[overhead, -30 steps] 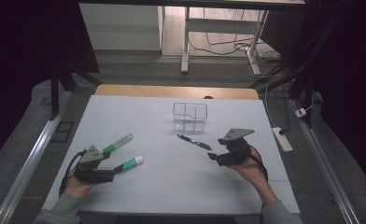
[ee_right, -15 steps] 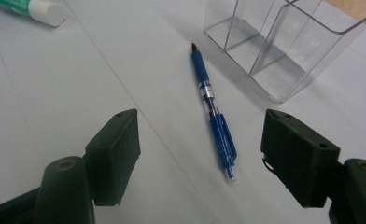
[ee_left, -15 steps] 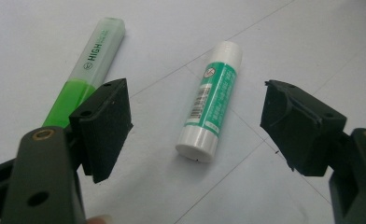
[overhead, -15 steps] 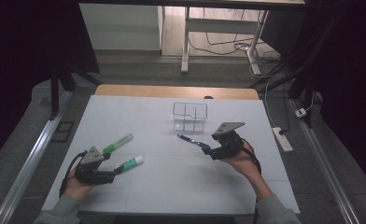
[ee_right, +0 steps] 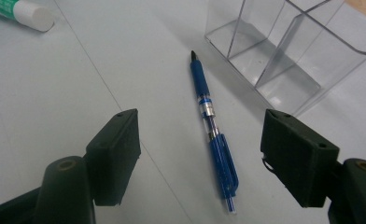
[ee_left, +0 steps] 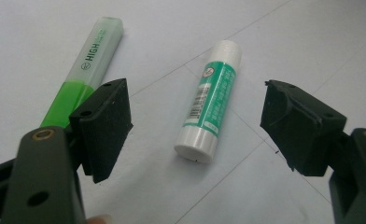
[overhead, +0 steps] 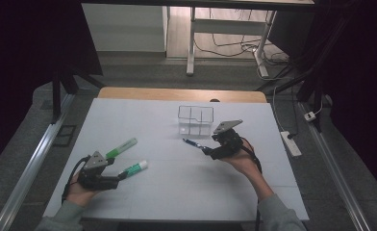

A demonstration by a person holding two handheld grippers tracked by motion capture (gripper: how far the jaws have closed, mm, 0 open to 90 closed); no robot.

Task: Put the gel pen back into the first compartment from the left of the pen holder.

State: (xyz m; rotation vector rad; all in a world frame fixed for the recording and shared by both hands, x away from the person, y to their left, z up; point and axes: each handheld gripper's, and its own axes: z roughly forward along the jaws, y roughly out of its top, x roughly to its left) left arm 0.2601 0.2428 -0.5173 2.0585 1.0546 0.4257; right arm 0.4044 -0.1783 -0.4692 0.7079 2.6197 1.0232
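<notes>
Pen (ee_right: 213, 132) on a white table (overhead: 177, 192), lying flat between the wide-open jaws of the right hand-held gripper (ee_right: 200, 156), which holds nothing. It is a blue click pen with a clear middle section and a clip. In the right gripper view its dark tip points away, toward a clear plastic organizer (ee_right: 293, 51) with upright dividers that stands just beside it. In the high view the pen (overhead: 192, 143) lies near the middle of the table, just in front of the organizer (overhead: 195, 120), with the right hand-held gripper (overhead: 207, 150) low over it.

The pen looks light, stiff and smooth, so it may roll or skid if pushed from one side only. The blue rubber grip section or the clear middle of the barrel seems the best place to take hold, with the jaws closing across the barrel; the clip end is uneven and might twist the pen in the grasp.

On the person's left, the left hand-held gripper (ee_left: 195, 135) is also wide open and empty. A green and white glue stick (ee_left: 210, 100) lies between its jaws on the table, cap end nearer the camera. A green highlighter (ee_left: 90, 65) lies alongside it, partly behind one jaw. Both are light, rigid and round-bodied.
</notes>
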